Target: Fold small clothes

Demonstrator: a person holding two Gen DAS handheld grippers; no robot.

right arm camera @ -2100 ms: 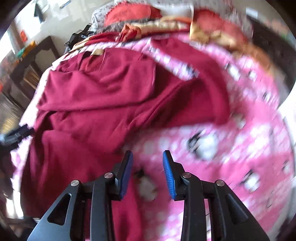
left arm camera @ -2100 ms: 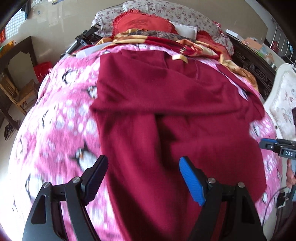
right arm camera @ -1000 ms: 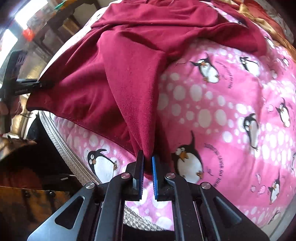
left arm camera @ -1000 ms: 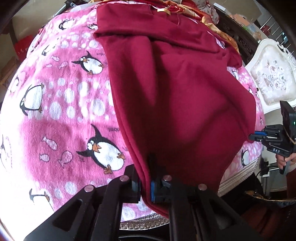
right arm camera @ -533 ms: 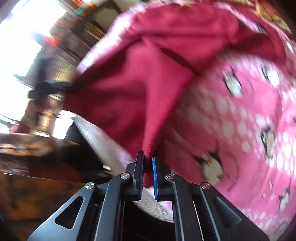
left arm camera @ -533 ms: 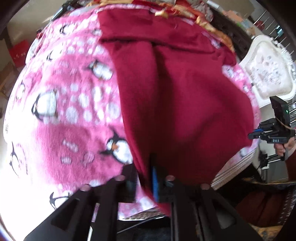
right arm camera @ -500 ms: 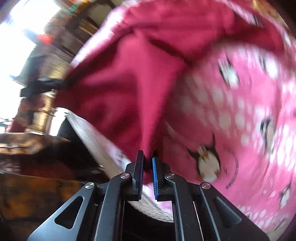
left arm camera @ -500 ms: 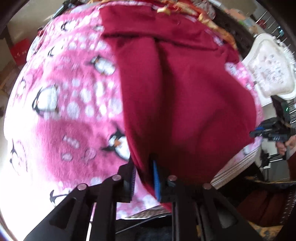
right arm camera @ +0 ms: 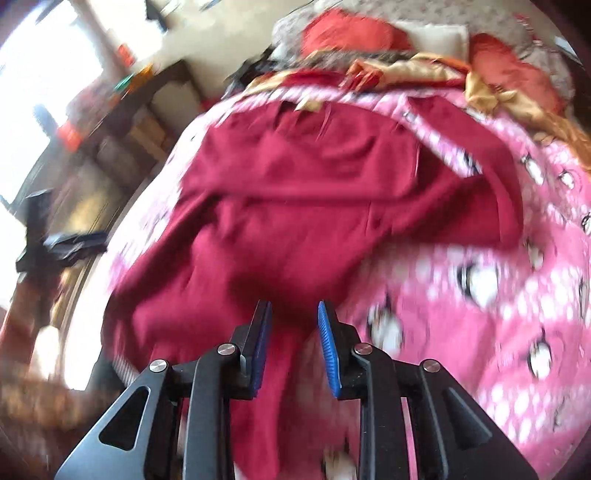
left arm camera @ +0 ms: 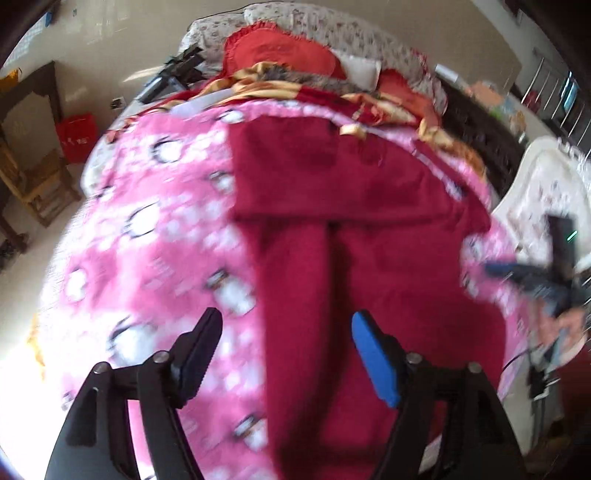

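We saw a dark red garment [left arm camera: 369, 236] spread out on a bed covered by a pink penguin-print blanket [left arm camera: 155, 229], with both views blurred by motion. In the left wrist view, the left gripper [left arm camera: 284, 354] hung above the near part of the garment, its fingers [left arm camera: 373, 354] wide apart and opening, one black and one faced with a blue pad. Nothing was pinched between them; the red cloth lay beneath the gap and under the blue finger, while the black finger stood over the pink blanket. The garment ran from the near edge of the bed up toward the far end, where a folded band of it lay across the top. Beyond it we saw a heap of red and gold bedding [left arm camera: 295, 85] and a floral pillow [left arm camera: 332, 33]. At the right edge of that view the right gripper [left arm camera: 532, 280] showed as a dark blur held by a hand [left arm camera: 565, 328], beside a white upholstered chair [left arm camera: 546, 192]. In the right wrist view, the right gripper [right arm camera: 295, 339] pointed down at the near hem of the garment [right arm camera: 295, 206], its fingers [right arm camera: 328, 350] only narrowly parted and opening. The red cloth showed in the gap, but we could not see the pads pressing on it. The pink blanket [right arm camera: 480, 314] lay bare to the right, and the left gripper [right arm camera: 55, 243] appeared blurred at the far left edge.
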